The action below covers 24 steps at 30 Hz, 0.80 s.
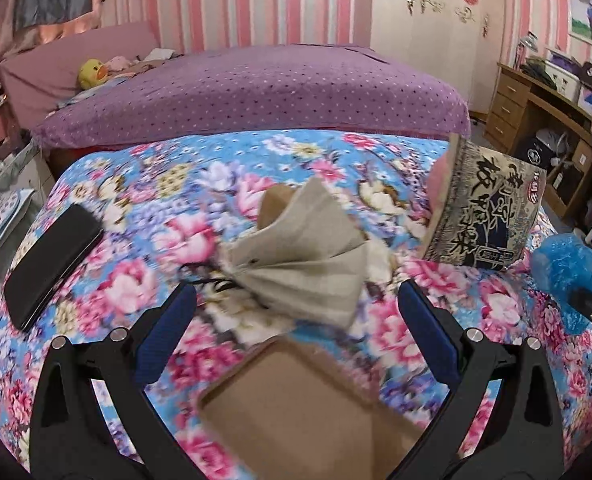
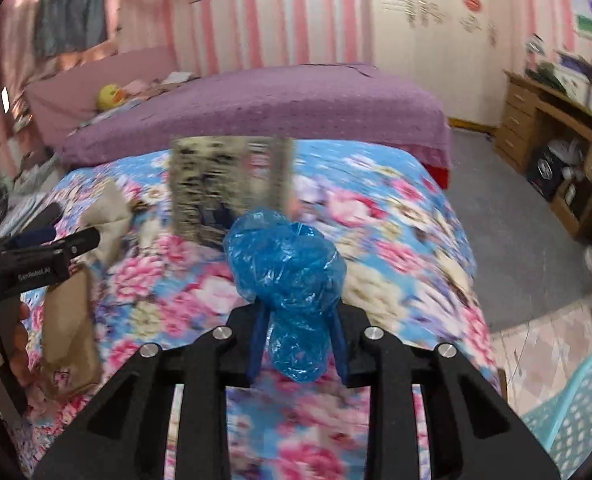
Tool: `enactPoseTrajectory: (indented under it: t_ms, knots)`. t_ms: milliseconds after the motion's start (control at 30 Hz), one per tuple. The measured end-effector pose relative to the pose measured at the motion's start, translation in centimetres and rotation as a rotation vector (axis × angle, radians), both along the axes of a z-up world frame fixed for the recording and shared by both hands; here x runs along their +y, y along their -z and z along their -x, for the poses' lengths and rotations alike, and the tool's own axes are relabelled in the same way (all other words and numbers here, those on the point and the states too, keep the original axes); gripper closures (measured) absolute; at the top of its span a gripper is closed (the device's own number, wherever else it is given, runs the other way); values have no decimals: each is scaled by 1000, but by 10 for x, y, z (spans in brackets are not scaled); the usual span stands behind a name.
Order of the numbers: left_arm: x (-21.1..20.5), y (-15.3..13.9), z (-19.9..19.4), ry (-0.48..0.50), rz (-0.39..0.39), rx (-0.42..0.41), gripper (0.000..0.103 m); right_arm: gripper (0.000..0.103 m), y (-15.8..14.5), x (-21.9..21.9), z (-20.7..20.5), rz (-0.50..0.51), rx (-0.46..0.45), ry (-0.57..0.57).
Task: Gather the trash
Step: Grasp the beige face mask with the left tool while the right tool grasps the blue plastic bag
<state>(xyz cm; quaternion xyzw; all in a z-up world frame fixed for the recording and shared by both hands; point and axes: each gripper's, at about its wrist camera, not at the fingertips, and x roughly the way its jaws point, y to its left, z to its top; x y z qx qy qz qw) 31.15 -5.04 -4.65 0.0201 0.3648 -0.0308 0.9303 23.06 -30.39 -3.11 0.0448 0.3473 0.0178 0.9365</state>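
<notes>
Floral bed cover (image 1: 143, 184) is pretty cluttered: a black phone (image 1: 53, 266) at 9 o'clock in the left wrist view, a folded beige napkin (image 1: 308, 264) dead centre, and a printed snack packet (image 1: 484, 212) at 2 o'clock. A brown cardboard box (image 1: 308, 412) sits at 6, cut off by the frame edge, right between the left gripper (image 1: 296, 332) fingers, which are spread wide and holding nothing. The right view is motion-blurred, so the packet print is unreadable. The right gripper (image 2: 298, 344) fingers are squeezed narrow on a crinkly blue plastic bag (image 2: 287, 268), a scrunched, shiny ball.
</notes>
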Motion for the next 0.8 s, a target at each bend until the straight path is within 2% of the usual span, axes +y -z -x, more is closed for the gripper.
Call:
enactPoseTrajectory:
  t_ms: [67, 133, 167, 200, 233, 333, 400, 500, 600, 800]
  knots:
    - [-9, 5, -4, 4, -29, -4, 8, 75, 4, -14, -4, -36, 5, 26]
    - [-14, 15, -13, -11, -91, 20, 16, 75, 6, -20, -6, -50, 7, 34]
    - [-14, 20, -19, -3, -84, 58, 29, 75, 7, -22, -7, -51, 8, 32]
    - [-12, 24, -24, 3, -62, 88, 38, 75, 9, -21, -8, -52, 9, 29]
    - [-9, 25, -25, 2, -40, 96, 40, 75, 10, -20, -10, -48, 11, 25]
    - [0, 24, -26, 19, 31, 97, 54, 75, 11, -18, -9, -41, 7, 20]
    - [4, 22, -24, 21, 63, 85, 60, 75, 10, -16, -8, -32, 5, 17]
    - [9, 13, -13, 24, 88, 33, 63, 75, 10, -13, -5, -18, 2, 11]
    - [14, 1, -2, 17, 77, -18, 70, 75, 9, -13, -1, -13, -3, 9]
    - [43, -22, 22, -25, 135, -71, 71, 75, 6, -9, 9, 14, -31, 11]
